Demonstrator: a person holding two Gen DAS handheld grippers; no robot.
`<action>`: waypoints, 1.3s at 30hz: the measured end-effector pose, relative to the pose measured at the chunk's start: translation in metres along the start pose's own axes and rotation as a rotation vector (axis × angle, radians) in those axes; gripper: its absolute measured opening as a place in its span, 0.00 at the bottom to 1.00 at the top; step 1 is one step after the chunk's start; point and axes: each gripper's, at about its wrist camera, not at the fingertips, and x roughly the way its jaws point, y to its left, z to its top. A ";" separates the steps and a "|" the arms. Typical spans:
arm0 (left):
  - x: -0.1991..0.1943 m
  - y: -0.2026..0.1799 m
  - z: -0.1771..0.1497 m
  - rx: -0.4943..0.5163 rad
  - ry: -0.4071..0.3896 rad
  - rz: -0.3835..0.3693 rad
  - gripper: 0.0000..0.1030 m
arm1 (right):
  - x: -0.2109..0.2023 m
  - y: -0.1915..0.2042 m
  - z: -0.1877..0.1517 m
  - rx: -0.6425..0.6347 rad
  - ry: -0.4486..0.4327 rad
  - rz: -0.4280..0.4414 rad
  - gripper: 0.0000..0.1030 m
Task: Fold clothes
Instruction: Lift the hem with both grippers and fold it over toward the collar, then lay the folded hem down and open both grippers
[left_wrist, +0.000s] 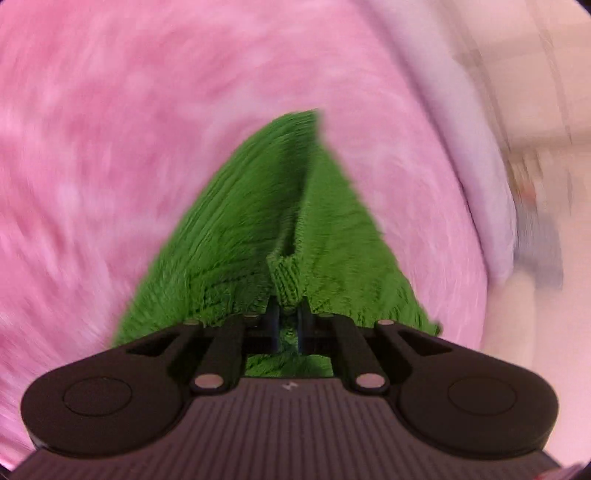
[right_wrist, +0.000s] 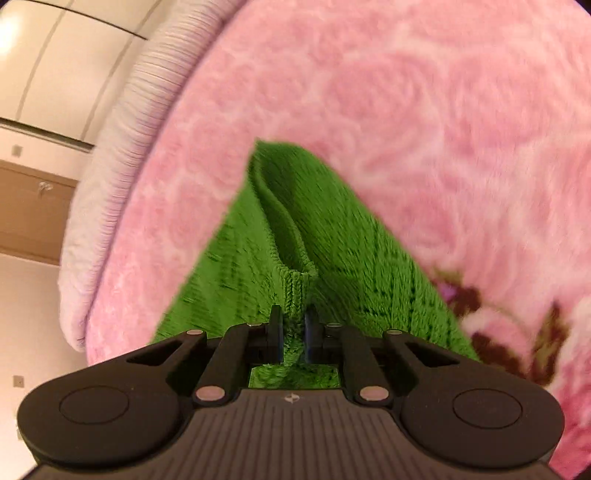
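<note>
Pink floral blanket (left_wrist: 110, 166) fills both frames; my left gripper (left_wrist: 289, 314) and right gripper (right_wrist: 294, 325) each pinch the green knit sweater (right_wrist: 314, 240) at lower centre.

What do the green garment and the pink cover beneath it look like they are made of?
Green garment: looks like knitted yarn, matte, with visible ribbed stitches at the edge pinched by the right gripper; the fibre cannot be told. Pink cover: appears to be plush fleece, soft and fuzzy, with an embossed rose pattern.
</note>
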 end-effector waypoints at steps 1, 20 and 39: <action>-0.013 -0.006 -0.004 0.060 0.000 -0.010 0.05 | -0.010 0.001 0.000 -0.009 0.002 0.013 0.10; -0.064 0.039 -0.134 0.255 -0.068 0.070 0.05 | -0.068 -0.050 -0.052 -0.152 0.118 0.013 0.11; -0.031 -0.021 -0.157 0.480 -0.030 0.347 0.16 | -0.060 0.012 -0.080 -0.761 0.052 -0.233 0.39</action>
